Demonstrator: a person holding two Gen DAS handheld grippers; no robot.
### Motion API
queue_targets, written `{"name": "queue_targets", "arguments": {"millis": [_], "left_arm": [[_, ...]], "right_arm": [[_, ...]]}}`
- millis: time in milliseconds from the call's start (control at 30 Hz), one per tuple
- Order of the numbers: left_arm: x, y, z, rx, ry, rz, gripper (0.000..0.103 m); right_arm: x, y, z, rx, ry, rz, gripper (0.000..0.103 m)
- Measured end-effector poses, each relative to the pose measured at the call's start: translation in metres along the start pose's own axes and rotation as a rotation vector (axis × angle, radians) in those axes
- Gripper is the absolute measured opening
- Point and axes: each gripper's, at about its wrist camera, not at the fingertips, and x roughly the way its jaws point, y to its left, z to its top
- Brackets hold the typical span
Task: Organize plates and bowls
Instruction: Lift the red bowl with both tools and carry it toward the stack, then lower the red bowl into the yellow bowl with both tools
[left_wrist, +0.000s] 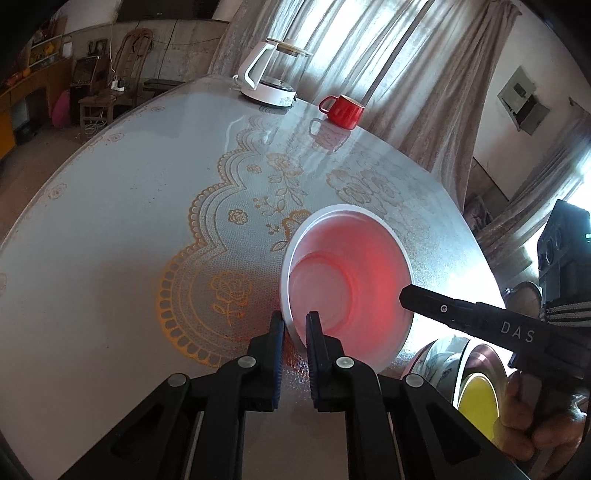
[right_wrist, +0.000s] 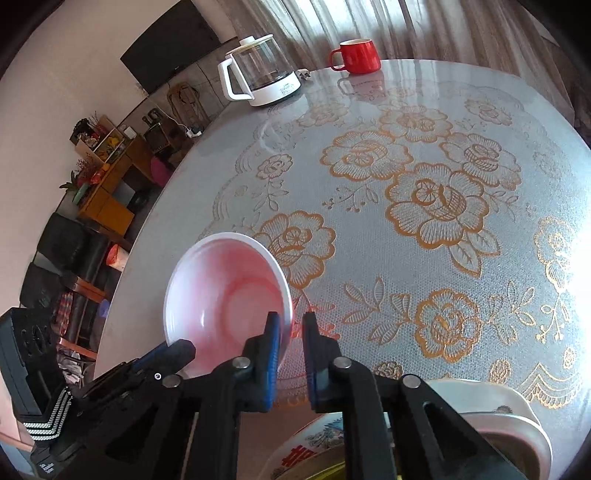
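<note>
A white bowl (left_wrist: 351, 280) with a red-tinted inside hangs tilted just above the table, held from both sides. In the left wrist view my left gripper (left_wrist: 294, 325) is shut on its near rim, which runs between the blue pads. My right gripper (left_wrist: 406, 297) reaches in from the right to the bowl's far-right rim. In the right wrist view the bowl (right_wrist: 221, 295) sits left of centre, and my right gripper (right_wrist: 291, 325) is shut on its right rim. My left gripper (right_wrist: 183, 350) pinches the lower left rim there.
A patterned bowl (left_wrist: 439, 362) and a yellow dish (left_wrist: 476, 402) are stacked at the near right edge, seen also as a patterned bowl (right_wrist: 306, 446) beside a white bowl (right_wrist: 498, 413). A glass kettle (right_wrist: 262, 74) and red mug (right_wrist: 358, 55) stand at the far edge of the floral table (right_wrist: 424, 206).
</note>
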Motion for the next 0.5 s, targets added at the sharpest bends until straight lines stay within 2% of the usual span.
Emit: {"name": "queue_targets", "arguments": {"millis": [233,500], "left_arm": [[-0.020,-0.007,-0.014,0.032,-0.051,0.039,0.010],[-0.051,-0.005,-0.028,0.036,-0.106,0.024,0.010]], "right_arm": [[-0.005,0.002,-0.009,0.015,-0.005,0.021,0.007],[-0.022,0.006,-0.026,0.030,-0.037,0.106,0.007]]}}
